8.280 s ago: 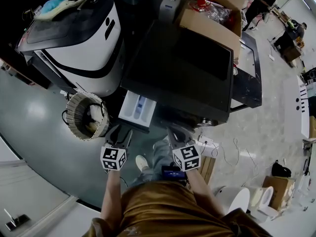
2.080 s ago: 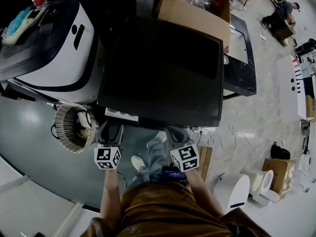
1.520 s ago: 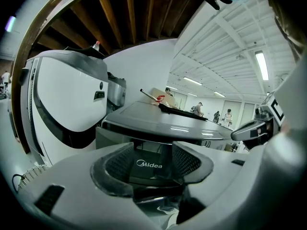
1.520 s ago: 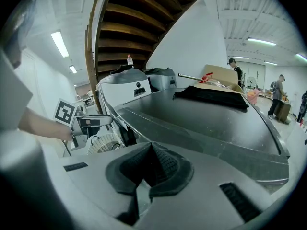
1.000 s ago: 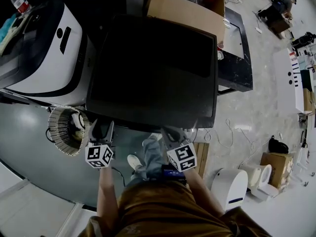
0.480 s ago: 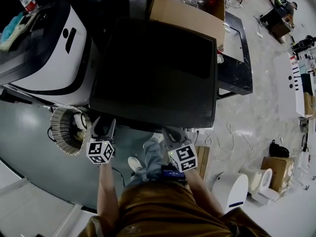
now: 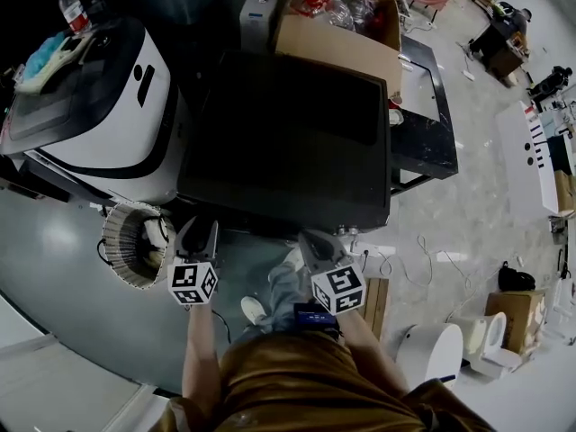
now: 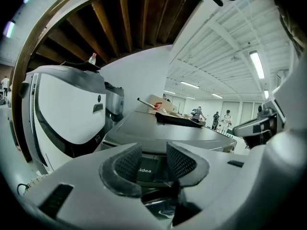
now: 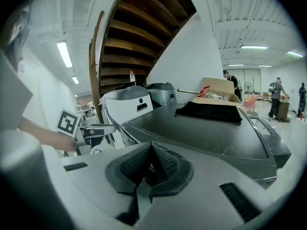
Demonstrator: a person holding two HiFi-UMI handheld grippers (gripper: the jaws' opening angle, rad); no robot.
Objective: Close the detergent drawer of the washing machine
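The dark-topped washing machine (image 7: 288, 142) fills the middle of the head view. No white detergent drawer sticks out of its front edge; the front itself is hidden under the top. My left gripper (image 7: 200, 232) hovers just before the machine's front left corner. In the left gripper view its jaws (image 8: 153, 152) are closing with a gap still between them and nothing in it; the machine's front panel with a logo (image 8: 145, 170) shows beyond them. My right gripper (image 7: 315, 246) hangs before the front right part, and its pads (image 9: 151, 159) are shut together on nothing.
A white and black machine (image 7: 99, 106) stands close on the left. A woven basket (image 7: 135, 241) sits on the floor beside my left gripper. A cardboard box (image 7: 346, 25) lies behind the washer, a black bench (image 7: 423, 106) to its right, and cables (image 7: 405, 259) trail on the floor.
The white drawer that stuck out of the machine's front at the start no longer shows. Both grippers have risen a little before the front edge. The left jaws have narrowed.
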